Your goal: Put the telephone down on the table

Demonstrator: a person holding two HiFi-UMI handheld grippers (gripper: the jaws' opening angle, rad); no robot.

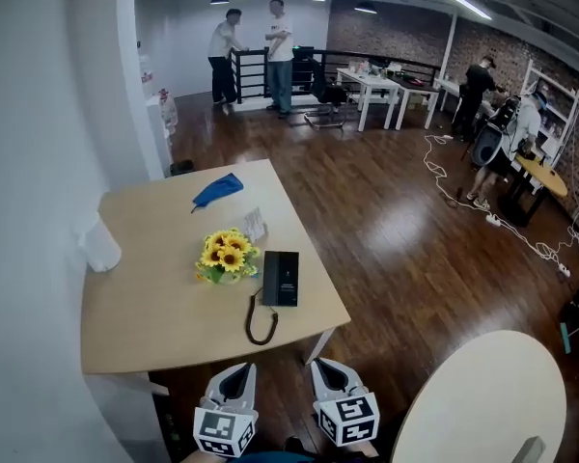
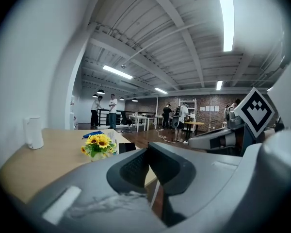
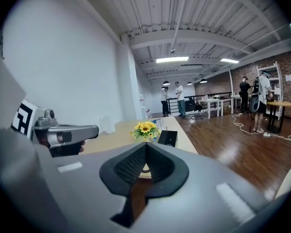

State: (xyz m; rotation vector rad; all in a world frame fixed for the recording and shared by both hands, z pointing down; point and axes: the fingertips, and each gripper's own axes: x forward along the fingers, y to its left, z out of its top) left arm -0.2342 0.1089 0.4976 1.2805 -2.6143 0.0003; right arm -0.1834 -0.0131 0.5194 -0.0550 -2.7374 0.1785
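Seeing the telephone [image 1: 281, 278] flat on the surface [image 1: 145, 331] by the flowers [image 1: 227, 254], my left tongs [image 1: 236, 381] and right tongs [image 1: 330, 375] pressed together and empty, I might snag its cord [image 1: 261, 324] and drag it off.

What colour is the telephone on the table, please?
The telephone is black, with a black coiled cord; the head view shows it best.

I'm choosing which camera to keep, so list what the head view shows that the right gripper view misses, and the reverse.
Head view only: the marker cube on the right gripper. Right gripper view only: that gripper's ribbed pads, closed on nothing. Both: the telephone lying on the wooden table, the sunflowers and the left gripper.
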